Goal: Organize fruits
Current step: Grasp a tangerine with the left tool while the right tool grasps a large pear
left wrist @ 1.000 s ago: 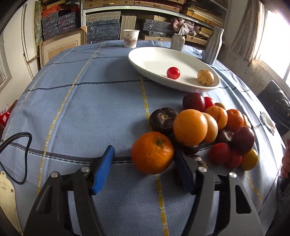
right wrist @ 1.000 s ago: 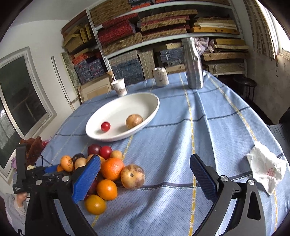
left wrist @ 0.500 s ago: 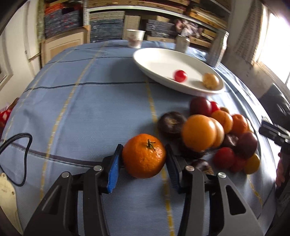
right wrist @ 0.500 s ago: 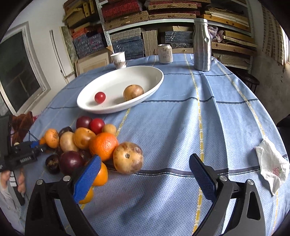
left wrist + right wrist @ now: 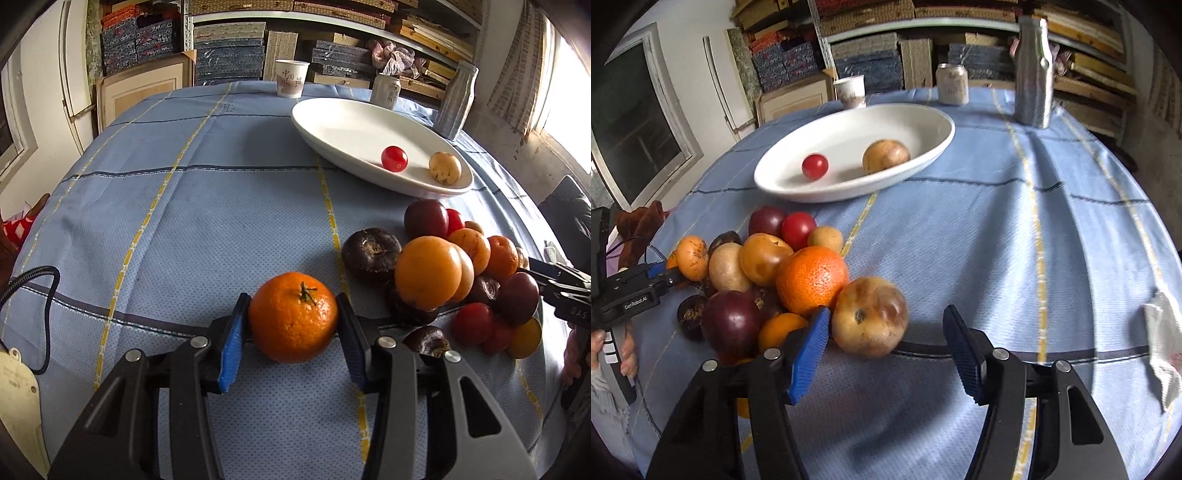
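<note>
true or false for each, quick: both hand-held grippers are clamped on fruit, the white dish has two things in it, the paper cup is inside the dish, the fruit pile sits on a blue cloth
1. Both hand-held grippers are clamped on fruit. False: the left hand-held gripper is shut on the orange mandarin, but the right hand-held gripper has only been closing around the brown-spotted fruit, with a gap at its right pad.
2. The white dish holds two things. True: a small red fruit and a tan round fruit.
3. The paper cup is inside the dish. False: it stands on the cloth behind the dish.
4. The fruit pile sits on a blue tablecloth. True.
</note>
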A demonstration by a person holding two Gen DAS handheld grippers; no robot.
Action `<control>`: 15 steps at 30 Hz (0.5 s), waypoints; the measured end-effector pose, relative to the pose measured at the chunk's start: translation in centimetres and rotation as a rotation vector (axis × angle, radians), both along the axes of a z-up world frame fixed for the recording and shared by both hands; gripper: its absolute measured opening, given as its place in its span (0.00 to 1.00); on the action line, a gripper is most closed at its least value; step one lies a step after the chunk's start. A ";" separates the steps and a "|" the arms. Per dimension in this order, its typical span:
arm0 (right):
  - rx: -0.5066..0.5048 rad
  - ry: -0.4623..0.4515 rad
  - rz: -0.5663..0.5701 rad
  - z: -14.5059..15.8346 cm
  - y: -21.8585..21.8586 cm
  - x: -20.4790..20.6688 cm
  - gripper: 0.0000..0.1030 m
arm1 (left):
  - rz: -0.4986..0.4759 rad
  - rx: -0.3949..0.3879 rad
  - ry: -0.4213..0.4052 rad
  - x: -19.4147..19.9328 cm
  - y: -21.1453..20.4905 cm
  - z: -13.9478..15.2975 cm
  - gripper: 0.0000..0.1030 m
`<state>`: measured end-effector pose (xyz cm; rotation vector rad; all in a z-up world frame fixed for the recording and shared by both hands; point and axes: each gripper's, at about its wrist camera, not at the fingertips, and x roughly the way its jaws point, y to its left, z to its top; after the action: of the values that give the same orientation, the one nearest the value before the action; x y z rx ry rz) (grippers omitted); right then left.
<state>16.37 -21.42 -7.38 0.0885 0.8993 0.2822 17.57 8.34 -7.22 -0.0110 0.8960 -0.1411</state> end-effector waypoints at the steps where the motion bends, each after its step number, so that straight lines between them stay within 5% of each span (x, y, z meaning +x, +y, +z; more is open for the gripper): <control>1: 0.019 0.008 0.000 -0.1 -0.2 0.2 0.57 | 0.000 0.001 0.000 0.0 -0.1 0.0 0.44; 6: 0.042 0.017 0.010 -0.2 -0.1 0.3 0.44 | 0.000 -0.005 0.003 0.0 -0.1 -0.1 0.44; 15: 0.040 0.007 0.014 -0.2 0.0 0.6 0.43 | -0.009 -0.018 0.000 -0.2 -0.1 -0.1 0.44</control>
<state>16.93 -21.45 -7.56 0.1206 0.9018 0.3134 17.41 8.19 -7.32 -0.0232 0.8944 -0.1578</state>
